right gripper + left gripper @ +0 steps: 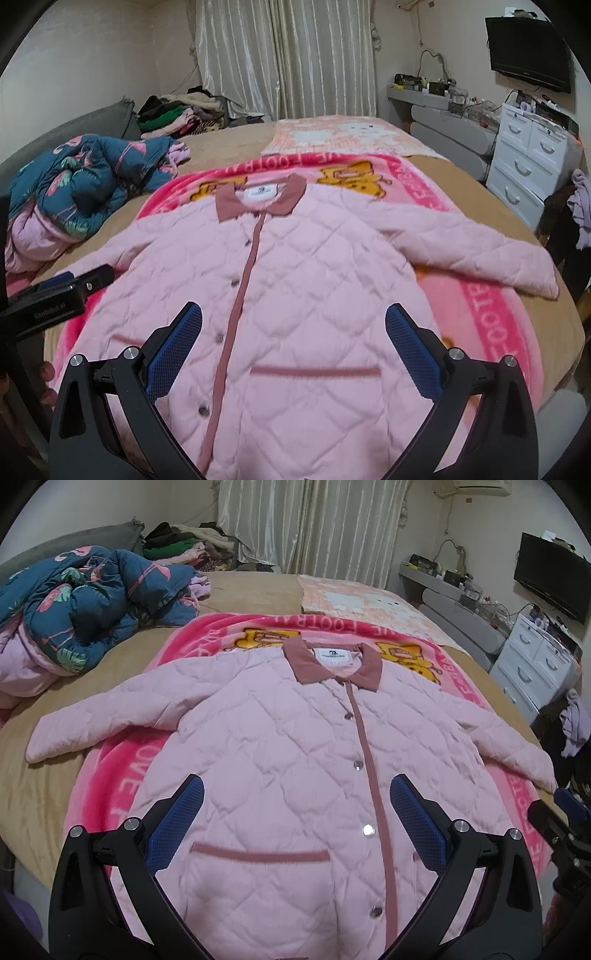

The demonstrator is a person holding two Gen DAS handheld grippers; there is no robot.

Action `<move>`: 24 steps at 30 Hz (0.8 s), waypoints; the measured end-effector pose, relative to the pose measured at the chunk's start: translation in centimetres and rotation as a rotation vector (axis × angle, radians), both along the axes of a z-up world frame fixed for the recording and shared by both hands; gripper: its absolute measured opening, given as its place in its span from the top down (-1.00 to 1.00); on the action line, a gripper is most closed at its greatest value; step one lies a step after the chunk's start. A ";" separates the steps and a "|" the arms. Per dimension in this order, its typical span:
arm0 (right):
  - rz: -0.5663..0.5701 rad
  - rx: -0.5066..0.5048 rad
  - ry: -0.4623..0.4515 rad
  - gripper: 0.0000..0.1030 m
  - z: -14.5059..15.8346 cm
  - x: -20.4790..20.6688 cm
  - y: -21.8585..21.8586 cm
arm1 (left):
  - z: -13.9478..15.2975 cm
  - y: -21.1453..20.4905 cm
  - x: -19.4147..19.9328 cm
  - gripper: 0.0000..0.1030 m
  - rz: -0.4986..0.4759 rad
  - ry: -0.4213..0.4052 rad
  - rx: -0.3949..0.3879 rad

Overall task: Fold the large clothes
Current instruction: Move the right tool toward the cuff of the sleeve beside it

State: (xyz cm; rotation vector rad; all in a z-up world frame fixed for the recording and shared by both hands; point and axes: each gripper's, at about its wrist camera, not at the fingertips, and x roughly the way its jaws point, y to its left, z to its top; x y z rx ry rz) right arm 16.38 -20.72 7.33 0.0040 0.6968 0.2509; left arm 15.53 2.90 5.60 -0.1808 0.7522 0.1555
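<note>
Pink quilted jacket [280,746] lies flat and face up on a bright pink blanket [107,775] spread over the bed [44,786], buttoned shut, with its darker pink collar [334,661] at the end far from both claws and its hem running out of view under them. A dark pink placket [369,760] with metal snaps runs down the front, and a trimmed pocket slit [258,856] sits just ahead of the left claw [295,805], between its fingers. Both sleeves spread outward: one sleeve [96,723] reaches off to the left of the left claw, the other sleeve [476,251] off to the right of the right claw [293,325].

Each claw hovers over the lower front of the jacket, blue-padded fingers spread wide apart and holding nothing. From the right wrist view, the left claw shows at the left edge over the jacket's left side.

Beyond the left sleeve, far left of the claws, a bunched teal flamingo-print quilt [85,602] rests on the bed. Farther ahead lies a pale pink checked cloth [354,598], then cream curtains [306,524]. Off to the right stand a white drawer unit [528,155] and a wall-mounted television [528,55].
</note>
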 end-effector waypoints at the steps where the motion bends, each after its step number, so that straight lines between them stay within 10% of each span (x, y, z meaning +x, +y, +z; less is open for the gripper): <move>1: -0.003 0.003 -0.006 -0.92 0.4 0.6 0.0 | 0.2 0.1 0.4 -0.84 0.004 -0.003 -0.003; 24: -0.288 0.100 -0.093 -0.92 5.7 15.2 -6.1 | -0.1 -3.8 14.2 -0.84 -0.098 0.003 0.017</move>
